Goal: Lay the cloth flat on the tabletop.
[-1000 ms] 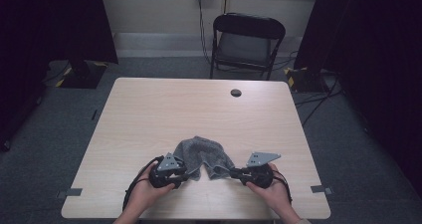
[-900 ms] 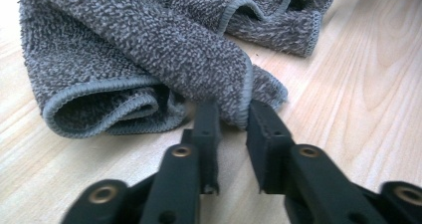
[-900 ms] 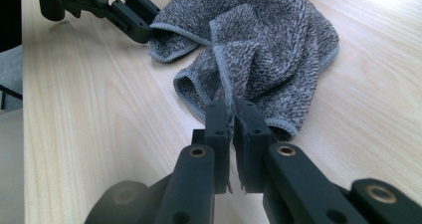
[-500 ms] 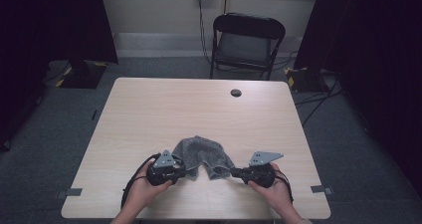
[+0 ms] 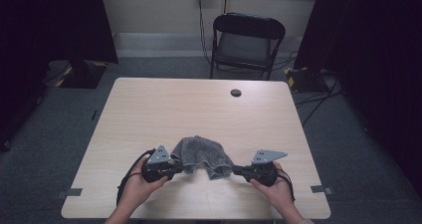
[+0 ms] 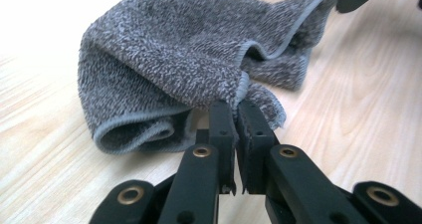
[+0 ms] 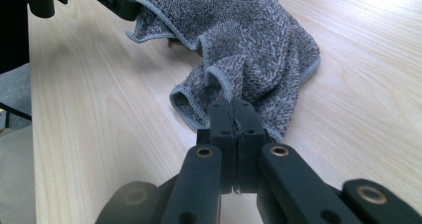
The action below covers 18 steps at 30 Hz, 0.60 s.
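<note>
Grey terry cloth (image 5: 201, 156) lies crumpled near the front edge of the pale wooden table (image 5: 164, 109), bunched into a soft hump between the 2 grippers. In the high view the left gripper (image 5: 175, 165) meets the cloth's left side and the right gripper (image 5: 234, 170) meets its lower right corner, each held in a hand (image 5: 137, 189) coming in from the bottom. Seen in the left gripper view, the left gripper's jaws have just been closing and now pinch a hemmed edge of the cloth (image 6: 174, 59) between their tips. Seen in the right gripper view, the right gripper's jaws are pressed together on a folded, hemmed corner of the cloth (image 7: 249, 40); the other gripper bites the far edge at the top left of that view. Most of the cloth rests on the tabletop, slack between the 2 grips. Farther back on the table sits a small dark round disc (image 5: 236, 92), and a black folding chair (image 5: 247, 44) stands beyond the far edge.
</note>
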### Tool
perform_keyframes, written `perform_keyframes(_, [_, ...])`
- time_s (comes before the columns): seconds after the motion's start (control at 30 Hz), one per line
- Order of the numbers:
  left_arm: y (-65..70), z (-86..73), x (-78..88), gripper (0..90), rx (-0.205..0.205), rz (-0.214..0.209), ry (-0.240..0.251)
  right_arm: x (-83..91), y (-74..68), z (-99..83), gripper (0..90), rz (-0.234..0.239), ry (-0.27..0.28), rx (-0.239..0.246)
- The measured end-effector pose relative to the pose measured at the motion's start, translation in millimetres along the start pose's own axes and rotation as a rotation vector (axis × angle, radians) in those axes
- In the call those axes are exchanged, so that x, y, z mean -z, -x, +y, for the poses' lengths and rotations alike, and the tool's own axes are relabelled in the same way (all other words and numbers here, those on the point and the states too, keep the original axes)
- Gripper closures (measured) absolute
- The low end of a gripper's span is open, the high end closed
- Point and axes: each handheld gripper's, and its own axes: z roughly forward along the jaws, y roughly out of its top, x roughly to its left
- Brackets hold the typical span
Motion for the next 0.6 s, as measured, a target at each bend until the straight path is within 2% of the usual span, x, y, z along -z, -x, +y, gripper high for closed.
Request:
perform_keyframes(0.1, [-8.5, -4.0, -1.5, 85.7, 0.007, 0.014, -0.02, 0.1, 0.8, -0.8, 89.4, 0.001, -0.004, 0.0])
perform_keyframes(0.17, [-13.5, -3.1, -0.5, 85.6, 0.018, 0.028, -0.005, -0.6, 0.8, -1.1, 89.5, 0.005, -0.003, -0.006])
perform_keyframes(0.23, [-16.6, -1.2, -0.1, 84.9, 0.035, 0.024, 0.011, -2.0, -0.1, -1.1, 89.4, 0.005, -0.007, -0.006])
perform_keyframes(0.3, [-15.7, -0.7, -1.3, 83.4, 0.027, 0.026, 0.017, -3.8, -1.1, -1.3, 89.5, 0.009, -0.011, -0.003])
perform_keyframes(0.37, [-14.3, -1.3, -2.2, 75.5, 0.026, 0.023, 0.018, -4.5, -1.9, -1.3, 89.5, 0.011, -0.014, -0.002])
perform_keyframes(0.47, [-9.7, -4.6, -4.5, 67.5, 0.048, 0.017, 0.007, -5.4, -3.4, -1.1, 89.5, 0.013, -0.015, 0.001])
perform_keyframes(0.53, [-6.4, -5.6, -4.1, 57.2, 0.052, 0.016, 0.012, -4.9, -3.5, -1.2, 89.5, 0.014, -0.013, -0.001])
perform_keyframes(0.6, [-1.8, -5.7, -2.9, 53.2, 0.022, 0.028, 0.011, -4.3, -3.3, -1.6, 89.4, 0.015, -0.012, -0.004])
